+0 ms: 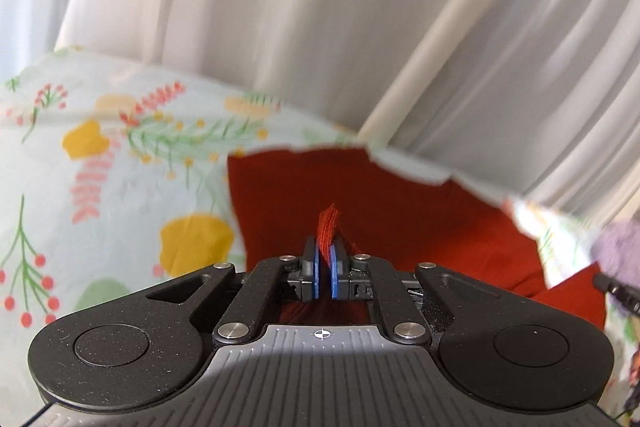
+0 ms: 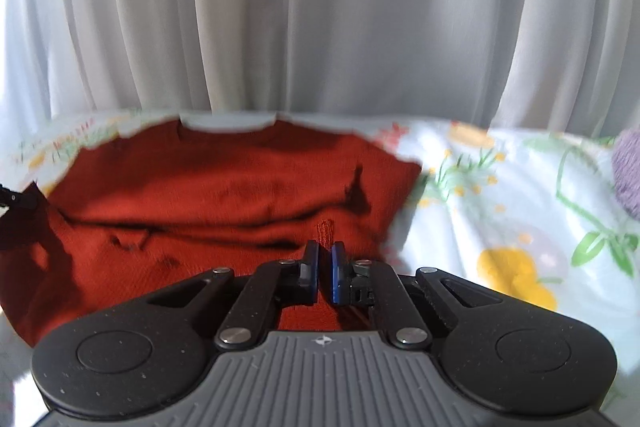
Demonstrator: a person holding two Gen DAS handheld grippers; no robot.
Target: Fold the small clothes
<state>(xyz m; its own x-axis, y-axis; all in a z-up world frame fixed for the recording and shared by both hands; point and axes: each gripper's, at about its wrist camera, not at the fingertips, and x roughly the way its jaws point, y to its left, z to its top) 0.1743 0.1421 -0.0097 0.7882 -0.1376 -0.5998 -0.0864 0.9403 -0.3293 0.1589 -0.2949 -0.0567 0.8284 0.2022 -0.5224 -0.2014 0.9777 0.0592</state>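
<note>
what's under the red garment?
The floral sheet shows around the red garment on its far and right sides, so it likely continues beneath. The covered part is hidden; anything else under the cloth can't be seen.

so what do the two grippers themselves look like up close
Both match: the left gripper and right gripper have black linkage arms with silver rivets, blue pads on black fingers, round black discs either side, and a ribbed grey body with a small crosshair mark.
</note>
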